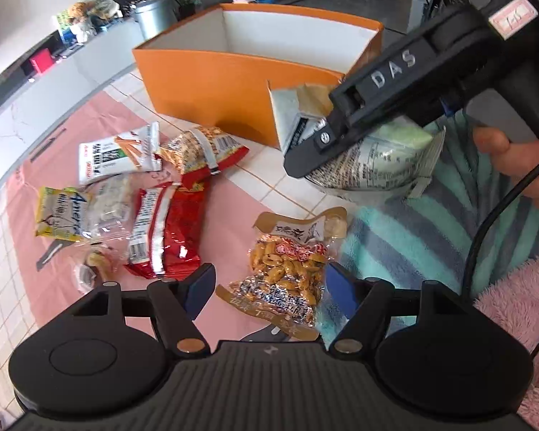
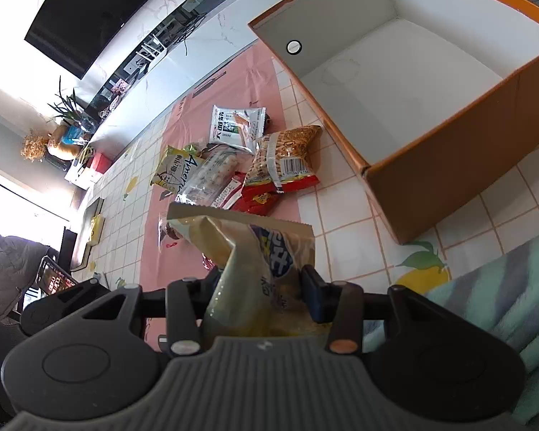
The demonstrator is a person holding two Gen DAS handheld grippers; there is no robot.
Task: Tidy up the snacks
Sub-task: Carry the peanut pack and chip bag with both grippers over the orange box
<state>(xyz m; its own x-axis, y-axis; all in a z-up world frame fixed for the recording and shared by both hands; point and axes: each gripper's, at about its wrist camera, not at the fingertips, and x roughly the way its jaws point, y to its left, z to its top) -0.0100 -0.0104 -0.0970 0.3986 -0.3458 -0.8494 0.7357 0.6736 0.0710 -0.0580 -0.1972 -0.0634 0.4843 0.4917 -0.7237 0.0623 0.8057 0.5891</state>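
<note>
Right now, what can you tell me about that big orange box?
The big orange cardboard box stands upright and open-topped on the tiled tablecloth. Its outside is orange, its inside walls white, and one inner wall carries a small round ring. No snacks show inside it. The loose packets lie beside it, apart from it on the cloth.

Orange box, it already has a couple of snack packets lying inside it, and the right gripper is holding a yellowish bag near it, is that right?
Not quite. The orange box is empty: the right wrist view shows only its bare white floor and walls. The other snack packets lie on the table beside it. The rest holds: the right gripper is shut on the yellowish bag near the box.
</note>
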